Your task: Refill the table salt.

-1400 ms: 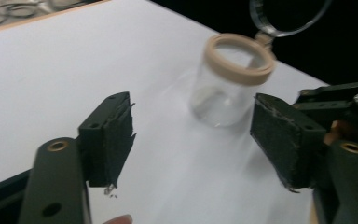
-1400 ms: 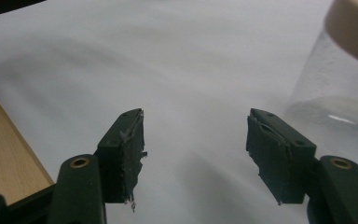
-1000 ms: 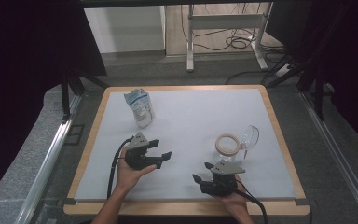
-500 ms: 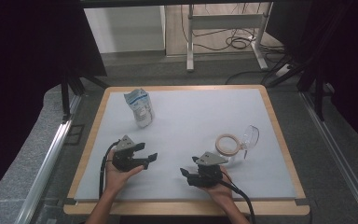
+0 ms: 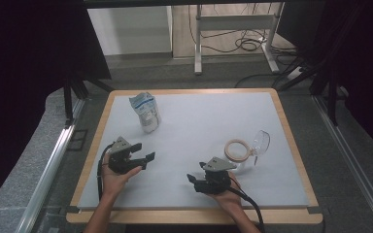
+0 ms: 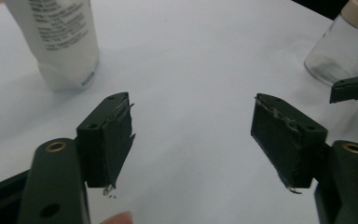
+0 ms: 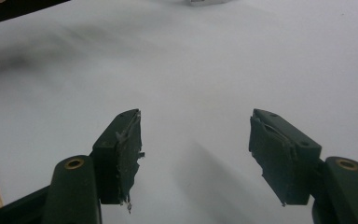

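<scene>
Two hand-held claws rest low over a white surface (image 5: 199, 131) framed in wood, each gripped by one of a person's hands at the near edge. The left claw (image 5: 143, 151) sits at the near left, its jaws spread wide and holding nothing, angled toward the middle of the surface; in the left gripper view (image 6: 191, 135) the same gap stands open over bare white, with a white pouch (image 6: 58, 39) upright ahead to the left and a clear jar (image 6: 340, 51) lying at the far right. The right claw (image 5: 193, 180) lies at the near right, pointing left across the surface, its jaws likewise wide apart and empty, as the right gripper view (image 7: 193, 140) confirms. In the high view the pouch (image 5: 146, 112) stands toward the far left, well apart from both claws. The jar (image 5: 258, 144) lies on its side at the right with a tan ring (image 5: 236, 150) touching it, just beyond the right claw.
</scene>
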A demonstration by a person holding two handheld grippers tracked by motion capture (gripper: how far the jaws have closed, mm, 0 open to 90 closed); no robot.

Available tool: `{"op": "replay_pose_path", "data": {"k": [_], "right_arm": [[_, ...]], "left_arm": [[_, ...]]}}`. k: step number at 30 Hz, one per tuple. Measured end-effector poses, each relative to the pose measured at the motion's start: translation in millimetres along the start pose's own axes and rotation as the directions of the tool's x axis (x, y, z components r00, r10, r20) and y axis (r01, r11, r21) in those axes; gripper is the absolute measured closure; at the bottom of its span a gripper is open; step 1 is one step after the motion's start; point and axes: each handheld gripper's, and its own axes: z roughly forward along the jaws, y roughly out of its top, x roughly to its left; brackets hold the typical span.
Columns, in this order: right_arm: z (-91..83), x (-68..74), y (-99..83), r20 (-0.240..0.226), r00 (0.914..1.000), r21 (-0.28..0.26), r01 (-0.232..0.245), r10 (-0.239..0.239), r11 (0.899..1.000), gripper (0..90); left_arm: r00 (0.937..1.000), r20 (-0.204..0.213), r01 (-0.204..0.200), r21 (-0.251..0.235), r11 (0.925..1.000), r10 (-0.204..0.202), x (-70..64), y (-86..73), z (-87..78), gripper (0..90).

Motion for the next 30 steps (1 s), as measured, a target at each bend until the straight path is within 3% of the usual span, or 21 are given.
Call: {"op": "replay_pose_path", "data": {"k": [6,11,14,22,30], "right_arm": [[-3.0,-1.9,0.5,0.005,1.0,-0.005,-0.002,0.002,1.0,35.1],[-2.5,-0.1,0.2,0.003,1.0,0.0,0.002,-0.002,1.0,35.1],[-1.8,0.8,0.0,0.003,1.0,0.005,0.008,-0.008,1.0,35.1],[-0.7,2.4,-2.1,0.006,0.9998,0.017,0.017,-0.017,1.0,35.1],[0.5,3.1,-3.2,0.009,0.9998,0.024,0.019,-0.019,1.0,35.1]], "left_arm": [[0.9995,-0.011,0.028,-0.013,0.9995,-0.029,12.3,7.2,-1.3,36.9],[0.9976,-0.054,0.041,-0.048,0.998,-0.044,28.1,20.3,-3.6,37.5],[0.9972,-0.057,0.045,-0.052,0.9976,-0.048,34.2,25.7,-2.4,38.9],[0.9959,-0.072,0.05,-0.07,0.9963,-0.055,66.4,49.9,12.6,41.8],[0.9962,-0.064,0.055,-0.08,0.9953,-0.06,78.6,64.8,17.4,41.6]]}}
